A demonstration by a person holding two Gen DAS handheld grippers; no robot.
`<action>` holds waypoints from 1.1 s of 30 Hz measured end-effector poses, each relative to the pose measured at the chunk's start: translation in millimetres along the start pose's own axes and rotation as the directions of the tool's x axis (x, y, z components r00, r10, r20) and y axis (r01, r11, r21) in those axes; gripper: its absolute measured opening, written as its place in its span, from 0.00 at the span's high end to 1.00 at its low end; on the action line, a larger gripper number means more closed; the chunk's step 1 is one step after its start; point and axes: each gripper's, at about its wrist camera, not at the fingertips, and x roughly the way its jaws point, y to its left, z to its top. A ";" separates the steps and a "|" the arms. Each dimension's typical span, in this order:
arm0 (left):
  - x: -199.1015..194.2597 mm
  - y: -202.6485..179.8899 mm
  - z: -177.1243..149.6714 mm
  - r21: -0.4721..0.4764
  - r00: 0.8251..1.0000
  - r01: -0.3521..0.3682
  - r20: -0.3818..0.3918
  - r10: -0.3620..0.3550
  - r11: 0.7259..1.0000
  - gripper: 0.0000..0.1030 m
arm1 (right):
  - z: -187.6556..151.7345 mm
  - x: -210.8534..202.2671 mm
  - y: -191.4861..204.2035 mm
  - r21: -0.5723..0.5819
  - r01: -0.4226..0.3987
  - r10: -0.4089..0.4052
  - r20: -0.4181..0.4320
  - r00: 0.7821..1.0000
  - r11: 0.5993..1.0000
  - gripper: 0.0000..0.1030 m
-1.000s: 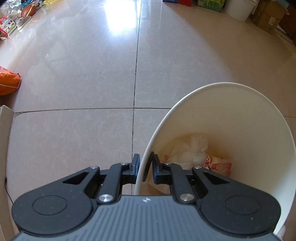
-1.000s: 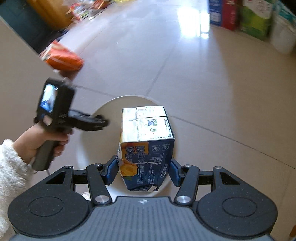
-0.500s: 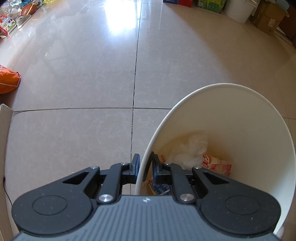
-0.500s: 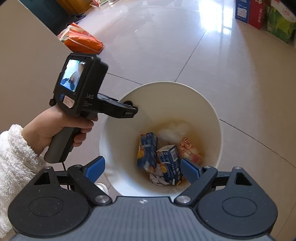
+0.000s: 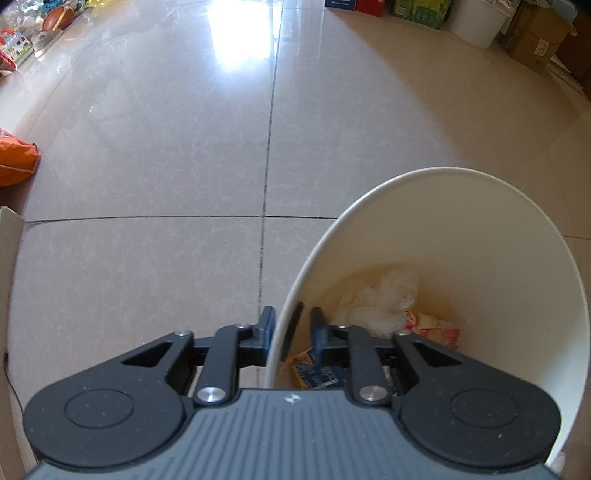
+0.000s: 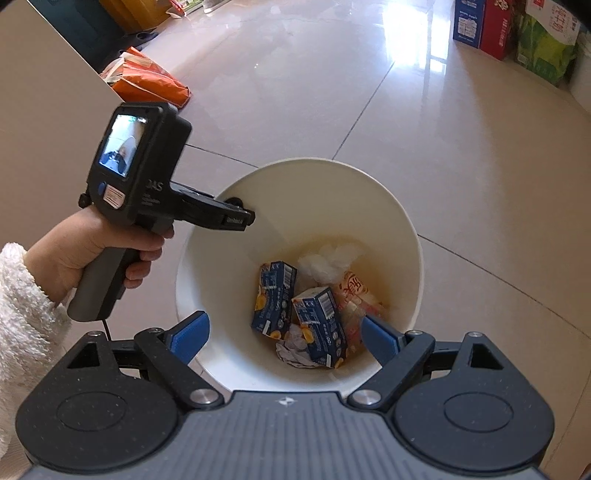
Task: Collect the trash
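A white trash bin [image 6: 408, 229] stands on the tiled floor. My left gripper [image 5: 291, 326] is shut on its near-left rim [image 5: 280, 314], one finger inside and one outside. A hand holds that left gripper [image 6: 240, 218] in the right wrist view. My right gripper [image 6: 284, 336] hangs wide open and empty above the bin's near edge. Inside lie two blue juice cartons [image 6: 275, 295] [image 6: 323, 328], a white plastic bag [image 6: 332, 258], a red-and-white wrapper [image 6: 354, 291] and crumpled paper [image 6: 295, 349]. The left wrist view shows the bag [image 5: 380, 299], wrapper [image 5: 432, 326] and part of a carton [image 5: 314, 373].
An orange bag [image 6: 147, 79] lies on the floor at the left, beside a beige panel [image 6: 37, 92]. Boxes [image 6: 480, 26], a green sack [image 6: 546, 48], a white bucket [image 5: 476, 18] and cardboard boxes [image 5: 532, 40] line the far wall. Open tiled floor stretches beyond the bin.
My right gripper was shut on a blue juice carton over the bin; it opened, and the carton now lies inside. The left gripper kept its hold on the rim.
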 end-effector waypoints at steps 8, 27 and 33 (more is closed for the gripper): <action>-7.4 -1.8 1.8 0.008 0.998 -0.047 0.049 0.047 0.999 0.17 | -6.8 6.7 -8.6 0.042 0.029 -0.029 -0.002 1.000 0.999 0.10; -57.5 -24.4 -22.4 0.005 0.991 -0.126 0.041 0.125 0.992 0.09 | -36.3 34.6 -7.7 0.160 0.305 -0.311 0.010 0.950 0.939 0.00; -105.0 -31.2 -52.3 -0.050 0.988 -0.145 0.052 0.148 0.988 0.08 | -49.3 17.7 0.8 0.180 0.390 -0.398 0.011 0.917 0.903 0.00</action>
